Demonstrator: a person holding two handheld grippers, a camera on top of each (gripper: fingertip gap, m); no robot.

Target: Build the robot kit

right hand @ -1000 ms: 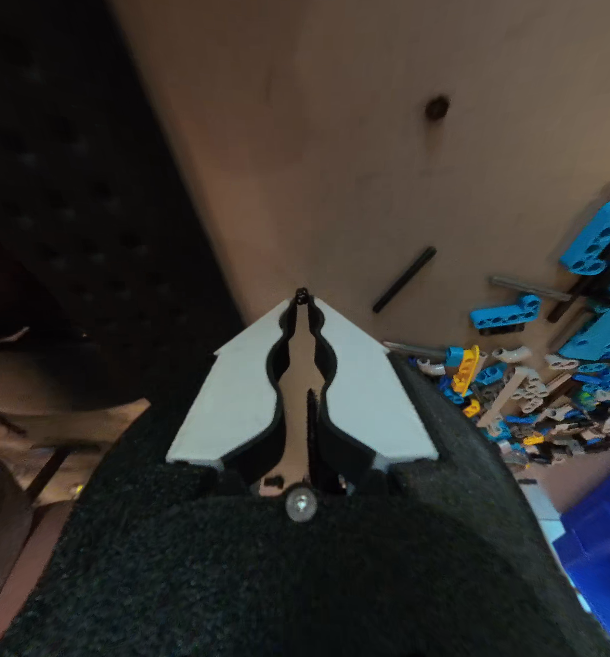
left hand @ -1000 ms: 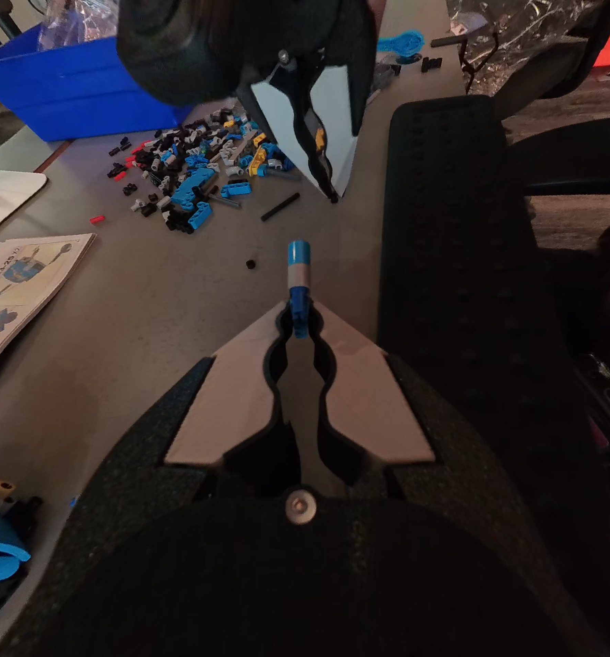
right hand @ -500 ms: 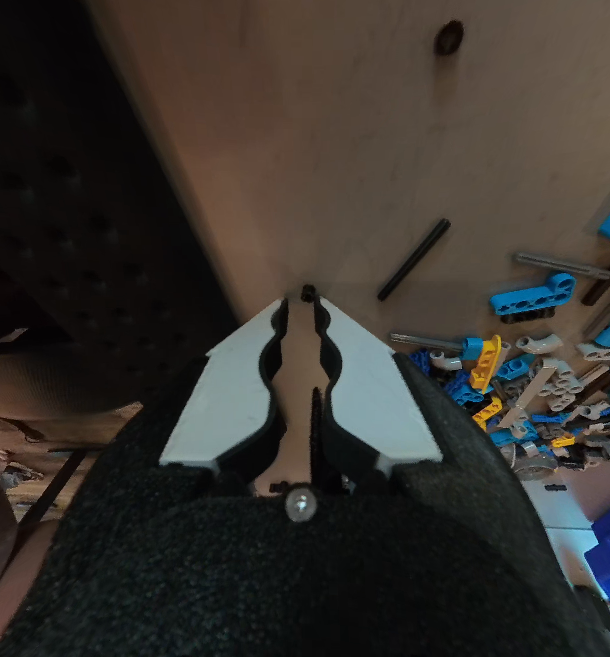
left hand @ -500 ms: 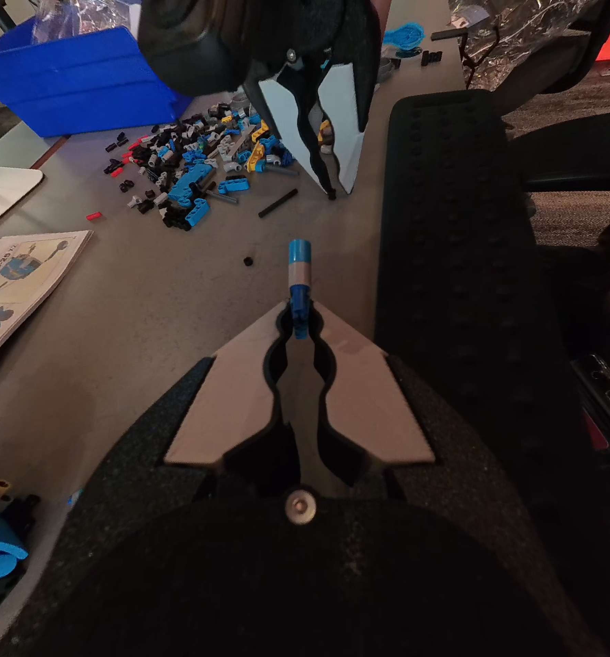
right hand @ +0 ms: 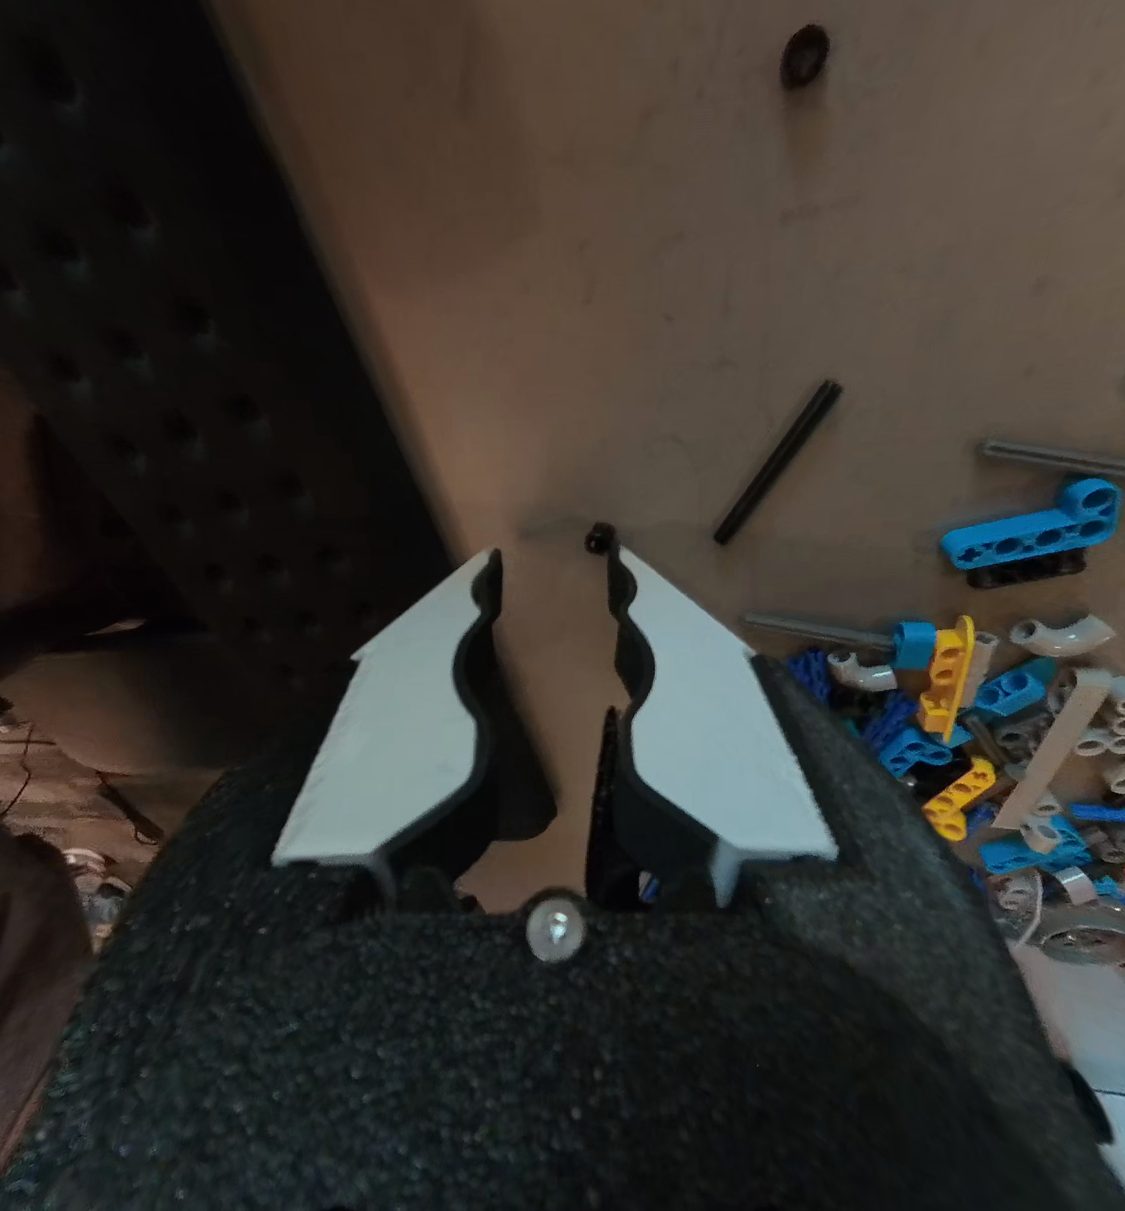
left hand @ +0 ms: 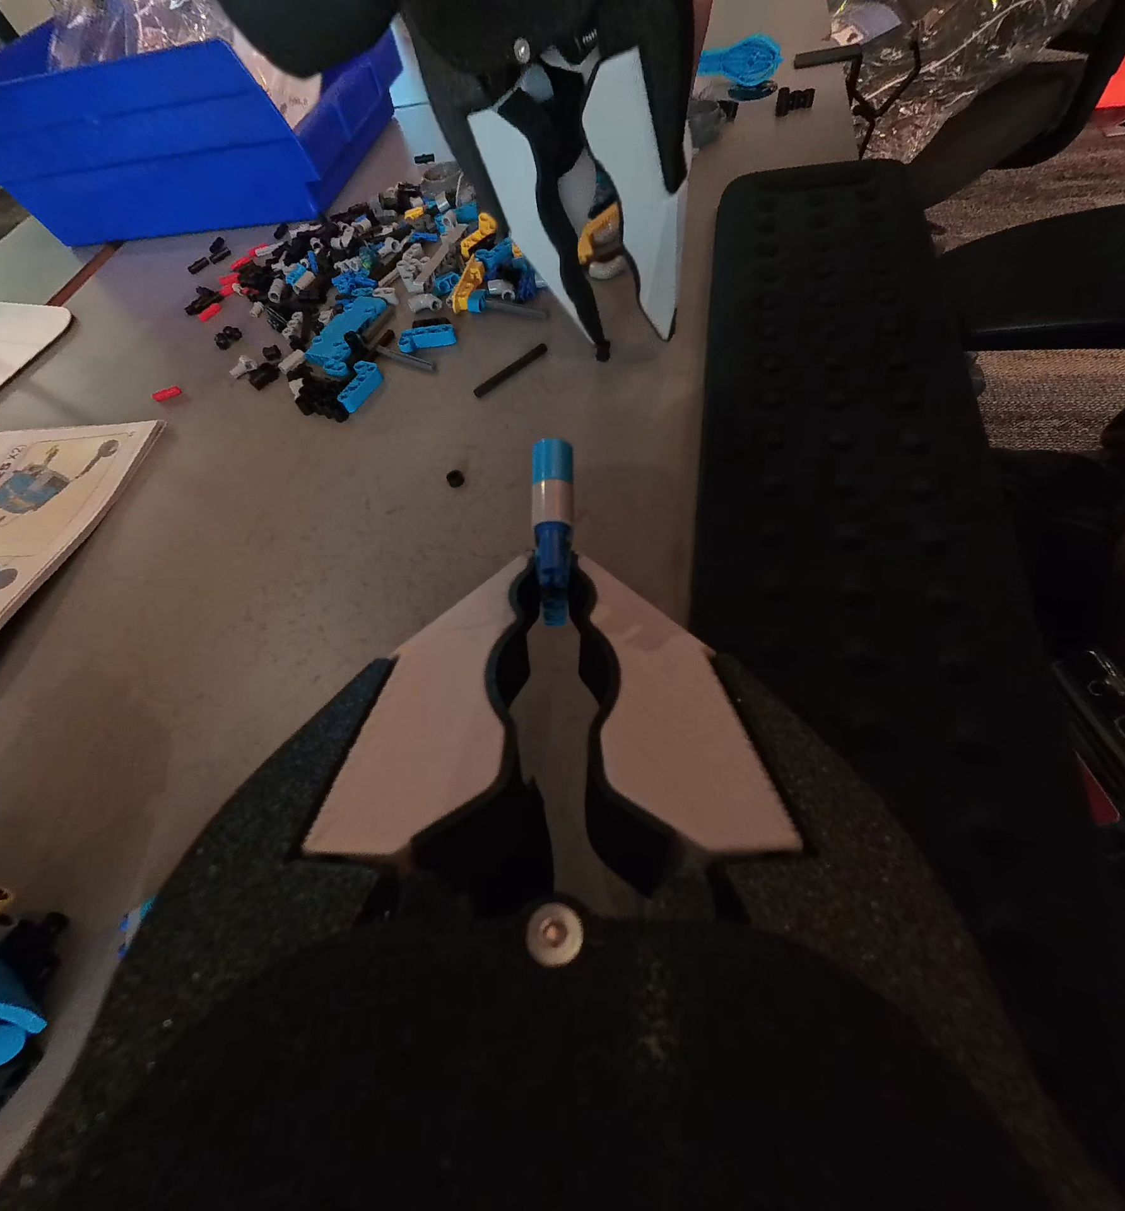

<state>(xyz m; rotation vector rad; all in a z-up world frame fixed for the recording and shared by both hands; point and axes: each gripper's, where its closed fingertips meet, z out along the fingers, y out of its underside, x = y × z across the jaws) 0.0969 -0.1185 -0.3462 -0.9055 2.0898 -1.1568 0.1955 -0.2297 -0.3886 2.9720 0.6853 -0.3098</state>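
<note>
left hand-held gripper [left hand: 552, 563] is clamped tight on a small blue-and-grey pin assembly [left hand: 552, 504] sticking out past its tips, above the table [left hand: 284, 557]; right hand-held gripper [right hand: 554, 557] has its jaws spread apart, gripping nothing — a tiny black piece [right hand: 595, 537] sits right at one fingertip; loose brick pile [left hand: 363, 288] nearby; blue bin [left hand: 153, 144] behind it holds clear plastic bags

We count two grippers, one [left hand: 552, 563] at 6 o'clock and one [left hand: 631, 344] at 12; one bin [left hand: 146, 151] at 11; one booklet [left hand: 35, 518] at 9; one black axle [left hand: 510, 370]; one pile [left hand: 363, 288] past counting.
</note>
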